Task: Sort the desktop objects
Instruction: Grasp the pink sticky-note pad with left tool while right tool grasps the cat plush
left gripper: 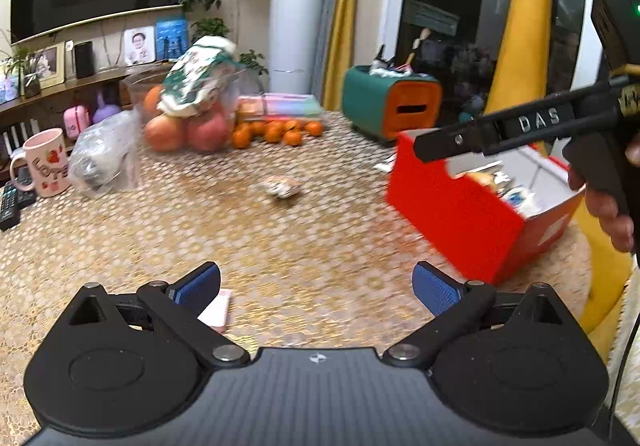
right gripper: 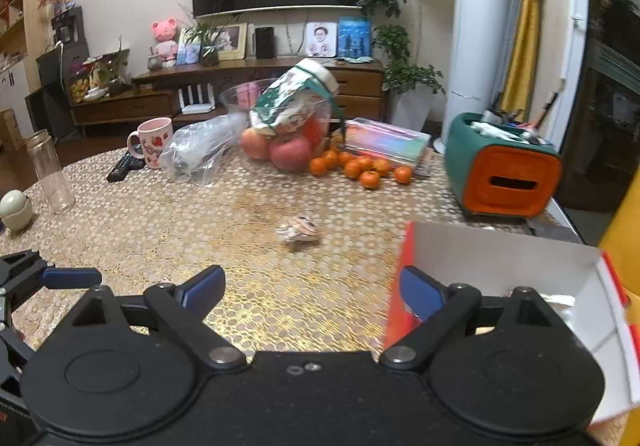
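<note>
Living-room table (right gripper: 160, 230) under gold lace, TV behind. From the left: mug (right gripper: 152, 142), plastic bag (right gripper: 200, 154), fruit bowl (right gripper: 288, 126), loose tangerines (right gripper: 360, 166). Mid-table, alone and well apart from both claws: small crumpled wrapper (right gripper: 299, 230). Left claw (left gripper: 316, 286) spread wide, empty; right claw (right gripper: 310, 288) likewise released, nothing between pads. Far right: red box (left gripper: 452, 206), open-topped, probably the bin. Best next: reach to the wrapper, straddle it squarely, pinch low against the lace, then over the box rim.
</note>
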Tool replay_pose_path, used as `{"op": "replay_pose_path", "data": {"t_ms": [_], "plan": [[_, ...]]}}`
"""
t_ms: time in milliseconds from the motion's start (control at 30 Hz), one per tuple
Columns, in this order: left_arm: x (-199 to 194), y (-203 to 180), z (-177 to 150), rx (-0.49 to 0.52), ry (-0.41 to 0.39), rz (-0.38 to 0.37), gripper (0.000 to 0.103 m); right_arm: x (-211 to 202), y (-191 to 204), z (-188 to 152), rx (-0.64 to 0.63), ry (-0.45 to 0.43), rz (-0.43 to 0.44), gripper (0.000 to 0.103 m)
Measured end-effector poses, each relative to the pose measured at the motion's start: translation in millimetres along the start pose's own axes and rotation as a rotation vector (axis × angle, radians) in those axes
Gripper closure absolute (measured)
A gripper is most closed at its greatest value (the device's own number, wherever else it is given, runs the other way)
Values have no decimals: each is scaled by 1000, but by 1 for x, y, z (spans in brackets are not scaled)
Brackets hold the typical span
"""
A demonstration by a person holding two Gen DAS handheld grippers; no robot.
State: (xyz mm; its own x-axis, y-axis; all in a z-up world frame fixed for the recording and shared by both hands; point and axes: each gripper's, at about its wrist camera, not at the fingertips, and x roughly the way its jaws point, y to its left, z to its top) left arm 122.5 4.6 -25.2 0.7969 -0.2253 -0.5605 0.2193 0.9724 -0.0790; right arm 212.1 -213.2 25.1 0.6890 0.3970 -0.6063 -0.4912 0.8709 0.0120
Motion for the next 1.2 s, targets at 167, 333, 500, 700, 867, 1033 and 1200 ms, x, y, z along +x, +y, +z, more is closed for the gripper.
{"op": "replay_pose_path", "data": {"t_ms": [167, 333, 500, 700, 867, 1033, 1200], "plan": [[19, 25, -10, -15, 25, 21, 0, 37, 14, 8, -9, 33, -5, 9], [41, 46, -17, -39, 76, 31, 0, 73, 18, 13, 6, 64, -21, 9], [59, 61, -19, -61, 108, 39, 0, 111, 20, 20, 13, 97, -37, 9], [77, 73, -22, -65, 134, 38, 0, 154, 17, 30, 33, 125, -57, 9], [89, 77, -26, -63, 153, 43, 0, 184, 15, 32, 38, 148, -72, 9], [95, 79, -30, -61, 161, 56, 0, 205, 14, 33, 36, 162, -84, 9], [98, 78, -32, -54, 152, 69, 1, 220, 12, 33, 47, 171, -89, 9]]}}
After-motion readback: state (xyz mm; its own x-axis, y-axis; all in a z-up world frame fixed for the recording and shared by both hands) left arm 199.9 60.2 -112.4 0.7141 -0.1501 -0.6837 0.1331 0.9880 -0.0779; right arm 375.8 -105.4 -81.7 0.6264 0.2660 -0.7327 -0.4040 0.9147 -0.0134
